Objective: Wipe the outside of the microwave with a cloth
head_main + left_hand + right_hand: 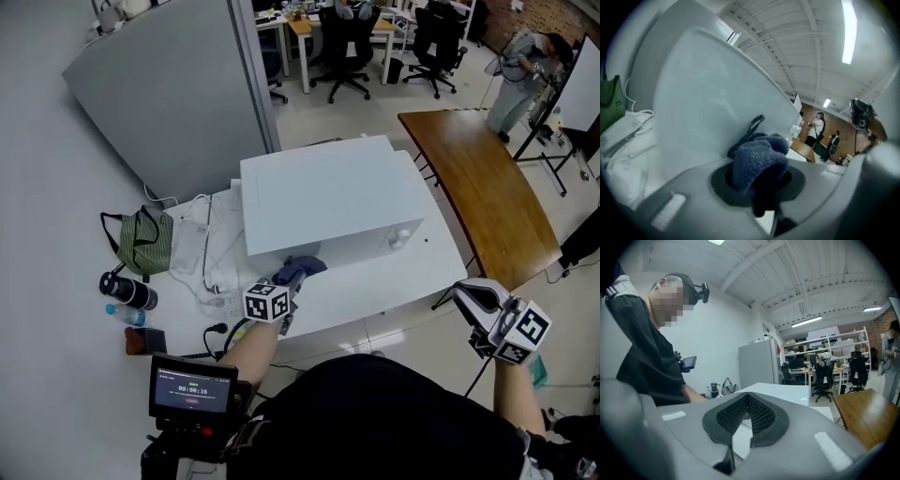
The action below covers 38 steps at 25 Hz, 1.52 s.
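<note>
The left gripper [759,182] is clamped on a bunched blue cloth [758,157], pressing it to the lower edge of the white microwave's [328,202] near side. The microwave sits on a white table [403,281], with a bare strip of tabletop in front of it. A green bag [141,240] and cables [208,251] crowd its left. The right gripper [747,409] is empty, its jaws closed tip to tip, and hangs past the table's right edge over open floor near a wooden table [487,187].

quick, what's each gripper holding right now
Left gripper: shut on the blue cloth, against the microwave.
Right gripper: shut, empty.
</note>
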Each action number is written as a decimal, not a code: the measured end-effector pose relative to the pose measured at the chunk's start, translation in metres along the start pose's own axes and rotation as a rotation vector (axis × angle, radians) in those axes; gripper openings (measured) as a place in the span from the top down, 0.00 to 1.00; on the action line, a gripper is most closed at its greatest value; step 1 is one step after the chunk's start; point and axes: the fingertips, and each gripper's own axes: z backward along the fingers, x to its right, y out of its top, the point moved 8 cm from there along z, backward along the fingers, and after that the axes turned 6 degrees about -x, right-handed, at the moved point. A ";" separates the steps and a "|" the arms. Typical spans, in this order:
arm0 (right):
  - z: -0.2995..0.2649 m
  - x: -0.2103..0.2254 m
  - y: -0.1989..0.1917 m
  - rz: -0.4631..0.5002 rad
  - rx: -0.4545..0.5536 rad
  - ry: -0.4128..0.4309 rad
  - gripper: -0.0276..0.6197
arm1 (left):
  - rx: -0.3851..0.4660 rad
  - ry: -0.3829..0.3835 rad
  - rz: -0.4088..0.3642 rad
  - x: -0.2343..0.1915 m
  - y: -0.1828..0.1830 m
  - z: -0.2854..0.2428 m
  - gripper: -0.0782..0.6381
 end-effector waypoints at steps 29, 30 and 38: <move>0.005 0.012 -0.001 -0.004 0.007 0.059 0.95 | 0.004 0.055 0.207 -0.018 -0.035 0.029 0.81; -0.010 0.000 0.003 -0.006 0.013 0.077 0.95 | 0.013 0.079 0.209 -0.037 -0.038 0.047 0.81; -0.033 -0.030 0.011 -0.004 0.008 0.073 0.95 | -0.023 0.114 0.189 -0.075 -0.039 0.056 0.81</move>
